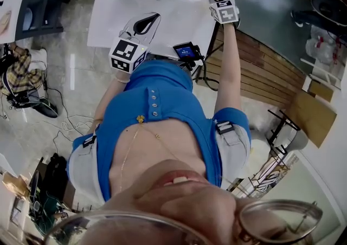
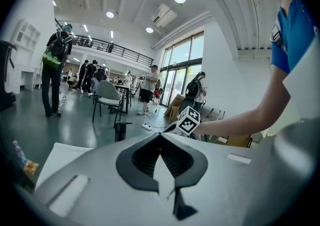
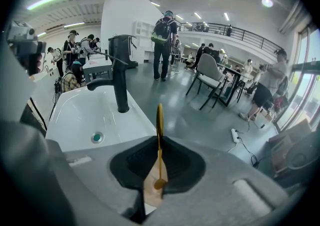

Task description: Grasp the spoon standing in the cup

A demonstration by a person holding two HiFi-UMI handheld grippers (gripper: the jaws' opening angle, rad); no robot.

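The spoon [image 3: 159,120] is being gripped between the jaws of the right gripper [image 3: 159,142], which are being pressed narrow onto its thin golden handle. It is being held upright and edge-on. Its upper end is standing clear above the jaw tips, and its rounded lower end is sitting down in the throat between the black pads. Beyond these jaws and to their left, a white sink [image 3: 75,115] is being faced. A black faucet [image 3: 119,77] is rising from it, left of the spoon and farther off.

The jaws of the left gripper [image 2: 160,137] are being held together at the tips, with nothing clasped between them. Just above and to the right of those tips, farther off, the marker cube [image 2: 189,120] of the right gripper is being shown at the end of the person's outstretched arm [image 2: 240,119]. In the head view both grippers are being held at the near edge of the sink.
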